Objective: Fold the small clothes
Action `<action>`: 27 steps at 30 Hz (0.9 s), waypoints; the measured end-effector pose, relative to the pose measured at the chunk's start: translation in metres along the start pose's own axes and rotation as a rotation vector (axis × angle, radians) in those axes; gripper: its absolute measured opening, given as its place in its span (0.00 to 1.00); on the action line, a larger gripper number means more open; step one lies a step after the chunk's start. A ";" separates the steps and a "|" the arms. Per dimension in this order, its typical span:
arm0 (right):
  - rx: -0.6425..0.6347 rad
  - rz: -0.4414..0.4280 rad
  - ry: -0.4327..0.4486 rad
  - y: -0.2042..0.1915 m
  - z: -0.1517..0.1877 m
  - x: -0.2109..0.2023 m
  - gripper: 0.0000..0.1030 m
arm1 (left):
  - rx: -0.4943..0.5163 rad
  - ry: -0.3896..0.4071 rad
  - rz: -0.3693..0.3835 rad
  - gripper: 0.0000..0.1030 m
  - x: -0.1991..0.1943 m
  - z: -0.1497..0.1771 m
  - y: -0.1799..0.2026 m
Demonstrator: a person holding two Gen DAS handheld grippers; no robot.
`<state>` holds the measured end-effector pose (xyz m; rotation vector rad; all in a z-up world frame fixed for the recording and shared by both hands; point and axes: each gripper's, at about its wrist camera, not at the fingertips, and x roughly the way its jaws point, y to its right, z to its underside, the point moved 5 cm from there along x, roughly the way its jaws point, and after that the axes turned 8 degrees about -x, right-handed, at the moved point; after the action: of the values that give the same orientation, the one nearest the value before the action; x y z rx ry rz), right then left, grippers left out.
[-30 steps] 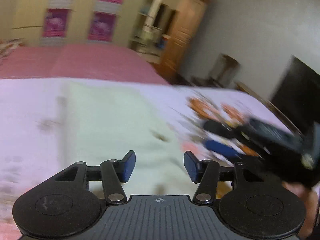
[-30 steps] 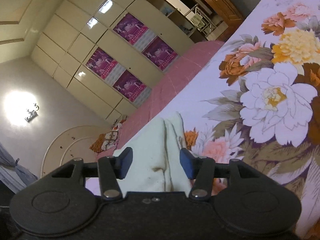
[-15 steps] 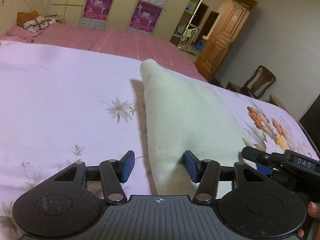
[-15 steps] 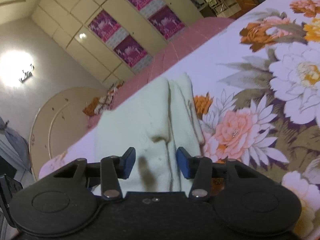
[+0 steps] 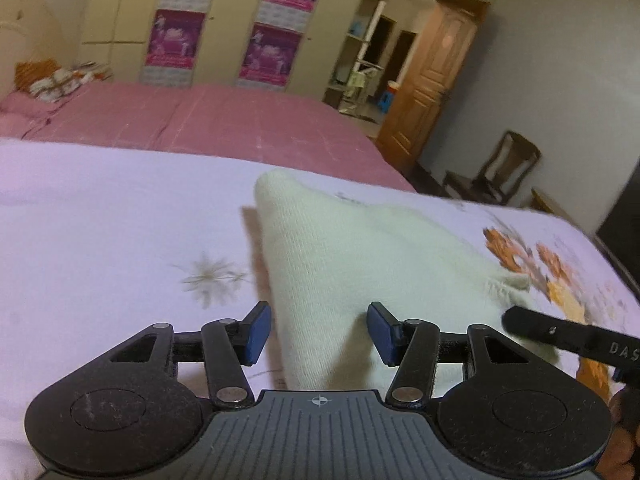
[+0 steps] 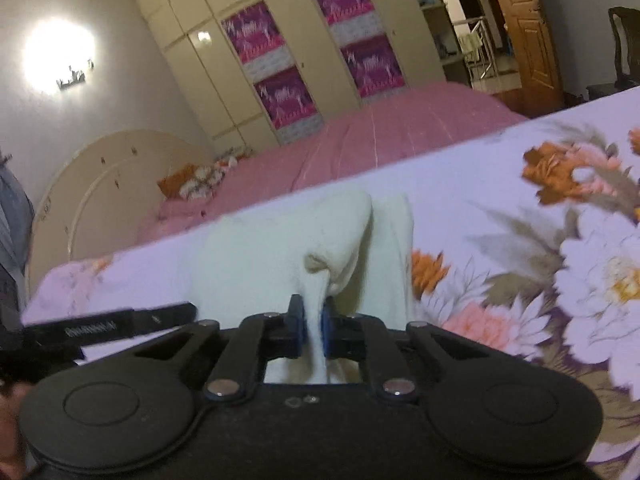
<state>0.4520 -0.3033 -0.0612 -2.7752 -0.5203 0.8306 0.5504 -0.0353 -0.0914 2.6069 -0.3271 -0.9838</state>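
Observation:
A cream knitted garment [image 5: 360, 256] lies on the floral bedsheet [image 5: 100, 232]. My left gripper [image 5: 318, 334] is open, its blue pads either side of the garment's near left edge, just above it. My right gripper [image 6: 313, 328] is shut on a pinch of the same garment [image 6: 280, 248], lifting a fold of it near its lower edge. A finger of the right gripper shows at the right of the left wrist view [image 5: 568, 336]. Part of the left gripper shows at the left of the right wrist view [image 6: 104, 326].
The floral sheet [image 6: 540, 240] spreads to the right of the garment. A pink bed cover [image 5: 192, 120] lies beyond, with a wardrobe [image 5: 224, 20], a wooden door [image 5: 432, 84] and a chair [image 5: 500, 172] behind. A headboard [image 6: 104, 184] stands at far left.
My right gripper has closed on the garment's edge and pulled up a fold. My left gripper stays open and has shifted slightly along the garment's left edge.

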 end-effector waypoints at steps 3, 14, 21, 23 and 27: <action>0.011 0.038 -0.029 0.014 0.010 0.006 0.09 | 0.015 -0.029 0.003 0.52 0.010 0.007 0.004; -0.023 0.094 0.067 0.026 -0.011 0.016 0.17 | -0.009 0.092 0.012 0.52 -0.002 -0.034 -0.008; -0.289 0.068 -0.019 -0.006 -0.042 0.081 0.15 | -0.019 0.048 -0.065 0.52 0.043 -0.053 -0.012; -0.354 0.096 -0.061 -0.006 -0.040 0.097 0.13 | -0.018 0.001 -0.065 0.52 0.060 -0.049 -0.011; -0.339 0.158 -0.088 0.015 -0.037 0.106 0.11 | -0.069 -0.019 -0.050 0.53 0.080 -0.043 -0.015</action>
<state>0.5594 -0.2791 -0.0870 -3.1344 -0.5023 0.9846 0.6393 -0.0380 -0.1138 2.5561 -0.2287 -1.0182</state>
